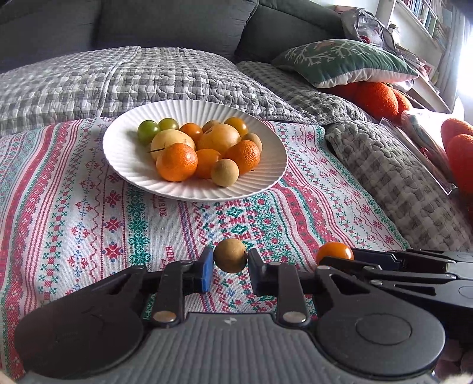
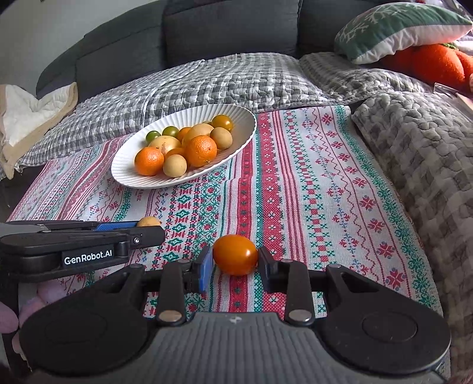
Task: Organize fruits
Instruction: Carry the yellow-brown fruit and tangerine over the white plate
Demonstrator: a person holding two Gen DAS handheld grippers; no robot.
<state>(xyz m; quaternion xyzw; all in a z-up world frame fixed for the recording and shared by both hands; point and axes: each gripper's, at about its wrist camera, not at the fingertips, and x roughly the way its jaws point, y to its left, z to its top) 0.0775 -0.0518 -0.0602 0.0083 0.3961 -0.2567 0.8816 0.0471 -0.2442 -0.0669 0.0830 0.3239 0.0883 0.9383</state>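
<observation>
Jaws grip a longan (image 1: 230,255) and tomato (image 2: 235,254); plate (image 1: 124,159) holds mixed fruit.

A plate (image 1: 124,165) sits on a patterned cloth (image 1: 88,224), spread over a quilt (image 1: 88,76) before the sofa back (image 1: 147,20). Fruits lie heaped in the plate. Nearer the cameras, a small round fruit (image 1: 230,255) sits between the left gripper (image 1: 230,260) fingers; to its right, a tomato (image 2: 235,254) sits between the right gripper (image 2: 235,260) fingers. A pillow (image 1: 343,62) lies far right, on round plush toys (image 1: 377,96).
</observation>
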